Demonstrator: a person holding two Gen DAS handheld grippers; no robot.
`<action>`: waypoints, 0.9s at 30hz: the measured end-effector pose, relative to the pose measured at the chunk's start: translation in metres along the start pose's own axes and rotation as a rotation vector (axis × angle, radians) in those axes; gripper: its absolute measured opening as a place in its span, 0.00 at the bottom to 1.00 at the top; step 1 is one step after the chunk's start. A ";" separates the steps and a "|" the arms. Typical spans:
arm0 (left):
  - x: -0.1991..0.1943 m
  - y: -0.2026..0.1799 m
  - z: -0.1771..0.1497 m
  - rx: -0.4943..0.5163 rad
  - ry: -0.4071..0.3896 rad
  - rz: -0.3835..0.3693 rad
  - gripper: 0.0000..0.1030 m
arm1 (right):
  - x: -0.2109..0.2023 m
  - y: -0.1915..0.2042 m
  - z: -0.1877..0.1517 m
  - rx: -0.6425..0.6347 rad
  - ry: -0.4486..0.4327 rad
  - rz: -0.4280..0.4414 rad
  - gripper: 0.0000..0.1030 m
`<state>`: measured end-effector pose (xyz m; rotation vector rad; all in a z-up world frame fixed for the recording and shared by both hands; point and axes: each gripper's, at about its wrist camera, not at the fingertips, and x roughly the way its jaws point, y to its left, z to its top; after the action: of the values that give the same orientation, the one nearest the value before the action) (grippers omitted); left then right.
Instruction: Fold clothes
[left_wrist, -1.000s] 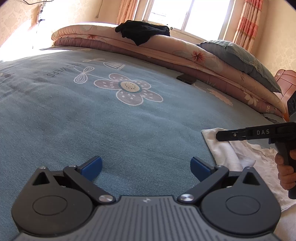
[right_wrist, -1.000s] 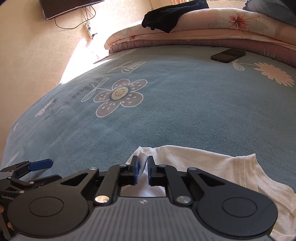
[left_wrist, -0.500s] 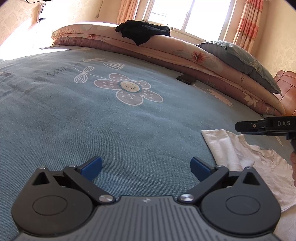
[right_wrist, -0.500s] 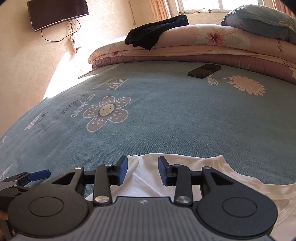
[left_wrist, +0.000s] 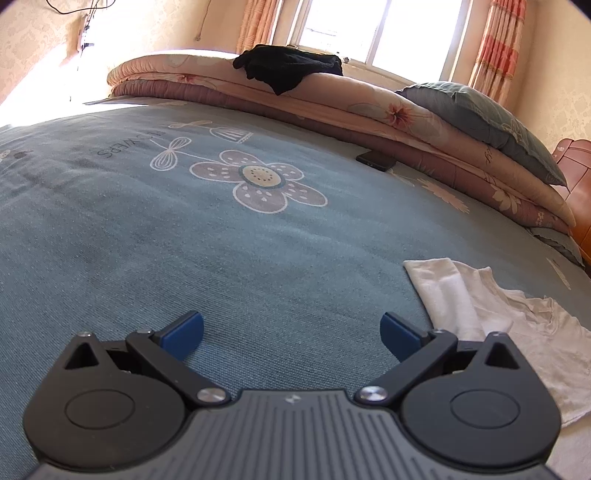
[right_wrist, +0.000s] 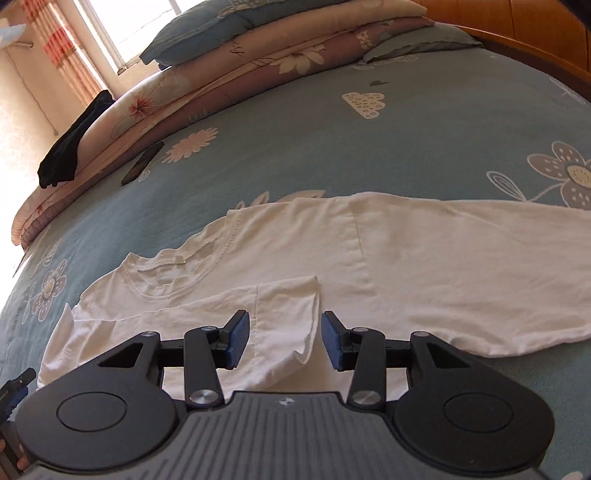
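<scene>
A white T-shirt (right_wrist: 424, 258) lies spread on the blue flowered bedsheet (right_wrist: 332, 129), its collar to the left and one sleeve (right_wrist: 284, 306) folded in over the body. My right gripper (right_wrist: 284, 339) hovers over that sleeve's edge; its jaws are opening, the cloth lies below the gap, and the pads do not press it. In the left wrist view the shirt's (left_wrist: 517, 321) folded end lies at the right. My left gripper (left_wrist: 291, 334) stands open over bare sheet just left of it, holding nothing.
Folded pink quilts (left_wrist: 369, 110) and a grey-blue pillow (left_wrist: 480, 110) line the far side of the bed. A black garment (left_wrist: 291, 70) lies on the quilts, and a dark phone (left_wrist: 376, 160) rests on the sheet beside them. A wooden headboard (right_wrist: 535, 29) borders the bed.
My right gripper went from shut at the shirt's end to open. It swung away, rolled, and left the left wrist view. The left gripper stayed put.
</scene>
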<state>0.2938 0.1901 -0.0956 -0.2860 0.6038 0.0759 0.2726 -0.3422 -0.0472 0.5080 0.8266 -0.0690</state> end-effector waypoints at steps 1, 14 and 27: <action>0.000 0.000 0.000 0.001 0.000 0.001 0.98 | 0.003 -0.009 -0.005 0.039 0.008 0.019 0.47; 0.001 -0.002 -0.001 0.021 -0.002 0.012 0.98 | 0.025 0.011 -0.009 0.038 -0.096 0.071 0.09; 0.000 -0.002 -0.001 0.027 0.000 0.011 0.98 | 0.022 0.008 0.004 -0.073 -0.111 -0.108 0.10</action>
<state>0.2935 0.1880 -0.0961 -0.2566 0.6065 0.0787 0.2926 -0.3342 -0.0574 0.3873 0.7450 -0.1645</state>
